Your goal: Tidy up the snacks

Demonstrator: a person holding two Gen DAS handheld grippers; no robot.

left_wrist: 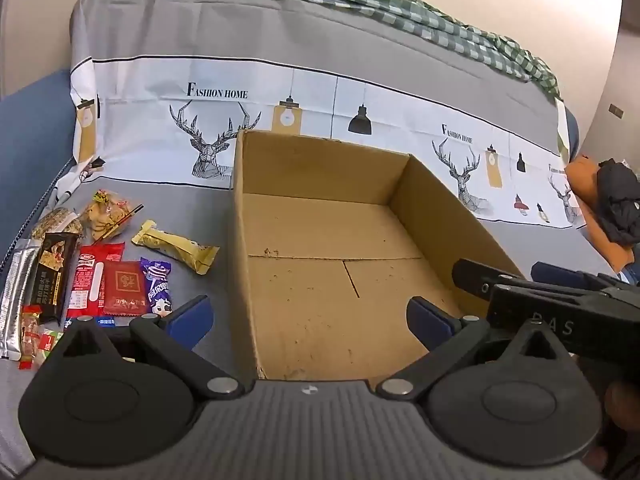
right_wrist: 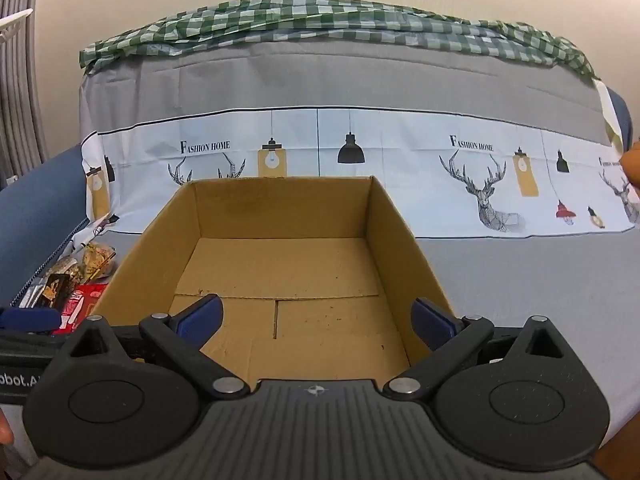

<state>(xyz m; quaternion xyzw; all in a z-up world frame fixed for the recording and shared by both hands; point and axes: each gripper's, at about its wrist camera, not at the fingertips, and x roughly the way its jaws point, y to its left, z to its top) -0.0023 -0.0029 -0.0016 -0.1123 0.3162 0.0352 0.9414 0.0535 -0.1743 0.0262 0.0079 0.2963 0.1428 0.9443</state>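
An open cardboard box (left_wrist: 320, 168) (right_wrist: 280, 204) stands on a grey printed sheet with nothing inside it. Left of the box lies a spread of several snack packets: a yellow bar (left_wrist: 176, 246), a purple candy (left_wrist: 158, 288), a red sachet (left_wrist: 122, 288), a red-and-white pack (left_wrist: 86, 284), a black bar (left_wrist: 52, 276), a silver wrapper (left_wrist: 18, 300) and clear cookie bags (left_wrist: 106, 216). My left gripper (left_wrist: 310, 316) hovers open over the box's near left wall. My right gripper (right_wrist: 316, 318) hangs open above the box's near part. Part of the snack pile (right_wrist: 76, 280) shows left of the box.
The sheet (left_wrist: 520, 240) covers a blue sofa (left_wrist: 28, 144) whose backrest carries a green checked cloth (right_wrist: 320, 28). An orange cushion with a dark garment (left_wrist: 612, 204) lies at the right. The right gripper's body (left_wrist: 560, 300) shows beside the box. Bare sheet (right_wrist: 520, 280) lies right of the box.
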